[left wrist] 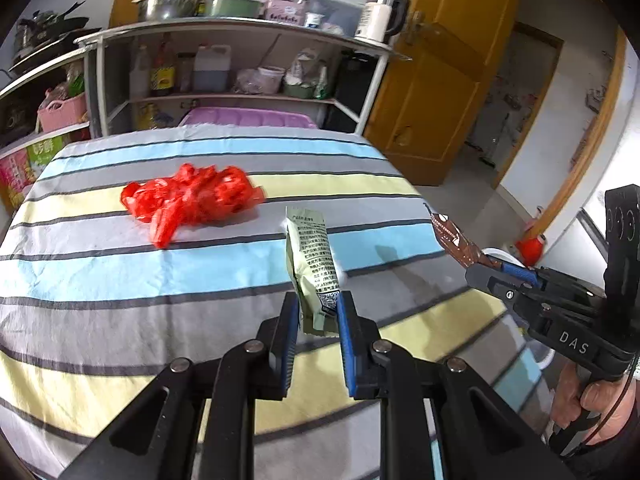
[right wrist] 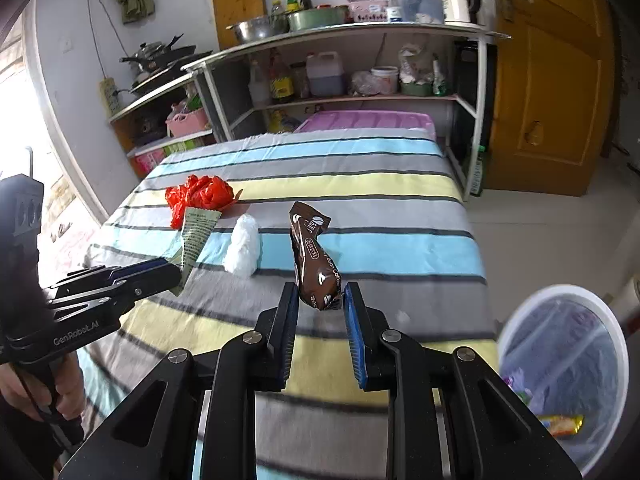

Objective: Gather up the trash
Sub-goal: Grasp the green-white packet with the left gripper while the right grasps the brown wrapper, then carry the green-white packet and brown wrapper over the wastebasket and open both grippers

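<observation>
— Two wrappers are up off the table: the left gripper [left wrist: 318, 312] is closed on the green packet [left wrist: 310, 264], the right gripper [right wrist: 320, 304] pinches the brown coffee sachet [right wrist: 314, 256].

— And what's left?

— From the left: a red bag [right wrist: 200, 196] and a white wad [right wrist: 244, 248] on the striped cloth [right wrist: 360, 184]. The bin [right wrist: 568, 360], low right, has some trash in it already. About halfway, I'd say.

— The room?

— Kitchen shelves [right wrist: 340, 36] behind, yellow door [right wrist: 552, 80] right.
</observation>
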